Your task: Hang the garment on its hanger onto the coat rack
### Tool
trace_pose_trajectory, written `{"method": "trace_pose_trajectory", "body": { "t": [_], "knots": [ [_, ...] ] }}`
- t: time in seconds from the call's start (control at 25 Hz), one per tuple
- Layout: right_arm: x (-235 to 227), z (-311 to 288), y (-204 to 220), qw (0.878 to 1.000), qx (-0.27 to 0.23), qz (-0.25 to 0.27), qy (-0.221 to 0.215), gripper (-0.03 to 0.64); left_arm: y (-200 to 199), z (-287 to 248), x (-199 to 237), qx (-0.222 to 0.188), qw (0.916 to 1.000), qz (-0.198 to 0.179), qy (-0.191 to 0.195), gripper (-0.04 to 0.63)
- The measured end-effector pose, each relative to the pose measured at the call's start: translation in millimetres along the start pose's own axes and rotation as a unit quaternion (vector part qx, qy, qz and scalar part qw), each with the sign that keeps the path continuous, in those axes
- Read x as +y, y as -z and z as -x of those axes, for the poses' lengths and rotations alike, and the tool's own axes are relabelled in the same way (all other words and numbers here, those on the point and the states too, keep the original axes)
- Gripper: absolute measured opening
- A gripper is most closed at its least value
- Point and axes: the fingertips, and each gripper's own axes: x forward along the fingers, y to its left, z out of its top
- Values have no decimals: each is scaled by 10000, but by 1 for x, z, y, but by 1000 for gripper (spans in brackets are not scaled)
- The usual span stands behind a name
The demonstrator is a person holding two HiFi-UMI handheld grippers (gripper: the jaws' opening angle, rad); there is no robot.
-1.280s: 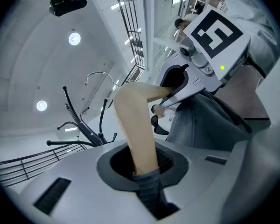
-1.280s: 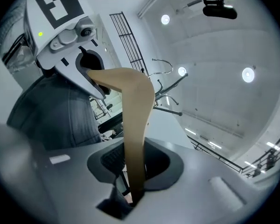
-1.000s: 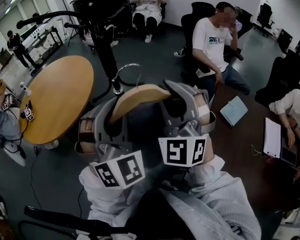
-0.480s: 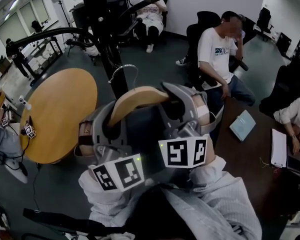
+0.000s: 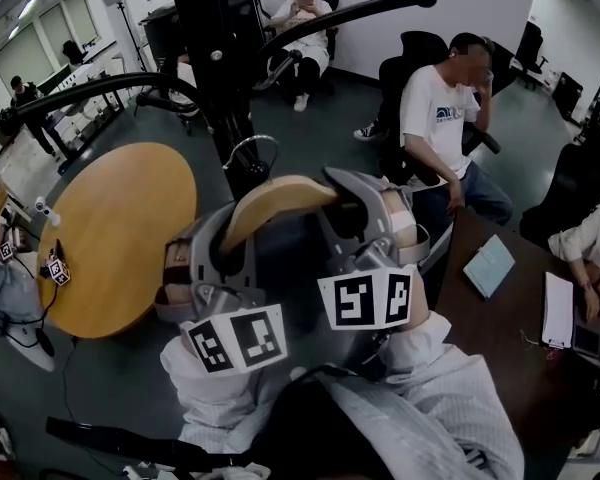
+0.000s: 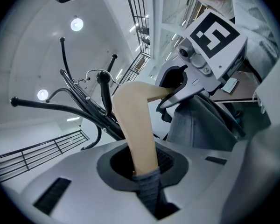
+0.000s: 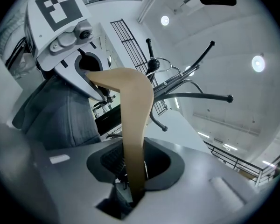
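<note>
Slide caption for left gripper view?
Left claw and right claw hold the hanger and garment near the coat rack.

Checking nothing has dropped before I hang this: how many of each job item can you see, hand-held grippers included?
Hand-held grippers: 2, left and right
Hanger: 1
Garment: 1
Coat rack: 1
Total: 5
</note>
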Motion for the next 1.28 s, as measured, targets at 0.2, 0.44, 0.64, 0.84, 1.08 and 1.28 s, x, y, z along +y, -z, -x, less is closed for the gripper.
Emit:
{"method": "trace_pose_trajectory", "body": {
  "t": [0.2,0.44,0.64,0.84,1.08,1.28],
  "knots": [
    [3,-23,9,9998,-52,-37,-195,89,11,-19,1,155,9999,44,-8,49],
    [26,-48,23,9985,-8,-119,-542,89,39,-36,-11,434,9987,226,158,49],
    [41,-60,32,9972,22,-183,-720,89,55,-44,-19,569,9978,269,231,49],
    [46,-65,31,9983,-162,-162,-541,89,62,-44,-17,550,9984,140,44,49],
    [50,-57,28,9965,-395,-320,-657,97,63,-36,-17,434,9989,149,63,67],
    [51,-40,26,9931,-644,-386,-902,126,62,-23,-21,367,9989,66,295,118]
  ]
}}
